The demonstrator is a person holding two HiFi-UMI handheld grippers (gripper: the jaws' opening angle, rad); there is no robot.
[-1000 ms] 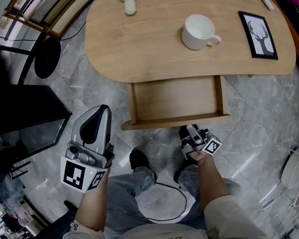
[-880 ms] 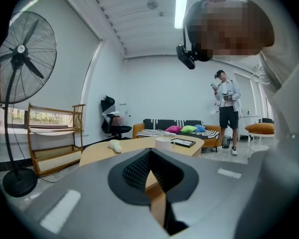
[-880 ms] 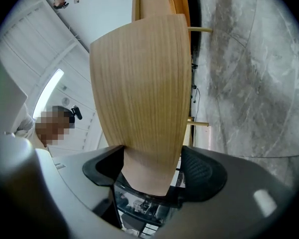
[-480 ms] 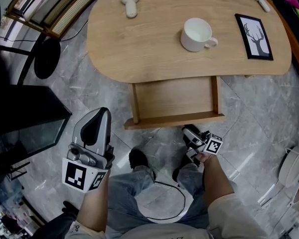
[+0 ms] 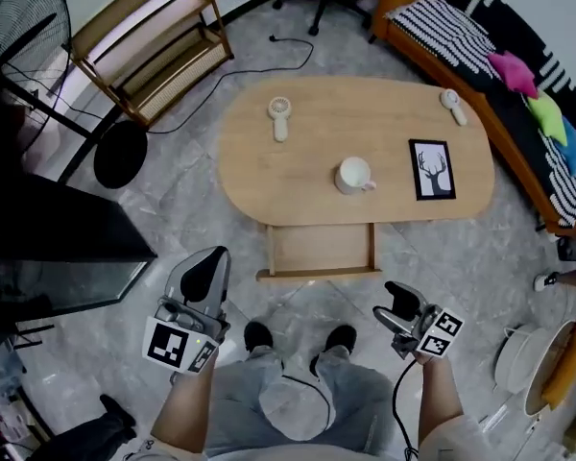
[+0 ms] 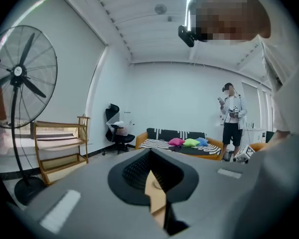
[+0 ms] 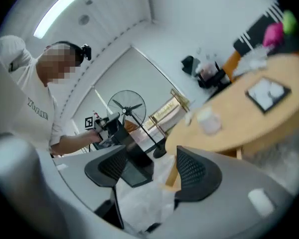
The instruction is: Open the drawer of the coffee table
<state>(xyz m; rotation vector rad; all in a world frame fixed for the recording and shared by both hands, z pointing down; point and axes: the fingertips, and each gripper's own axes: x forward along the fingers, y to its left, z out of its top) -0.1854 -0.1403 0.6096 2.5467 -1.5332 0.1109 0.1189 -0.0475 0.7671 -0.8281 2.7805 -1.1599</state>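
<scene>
While the shallow wooden drawer gapes, left gripper has ribbed fingers clenched (right gripper released).

No legible text (shirt print blurred)

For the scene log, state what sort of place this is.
Likely a living room, perhaps a staged one: a wooden coffee table with an open drawer, a striped sofa with bright cushions, and a pedestal fan.

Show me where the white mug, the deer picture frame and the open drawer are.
white mug [image 5: 353,175], head view, on its body.
deer picture frame [image 5: 432,170], head view, middle of the print.
open drawer [image 5: 319,249], head view, on its bare bottom.
</scene>
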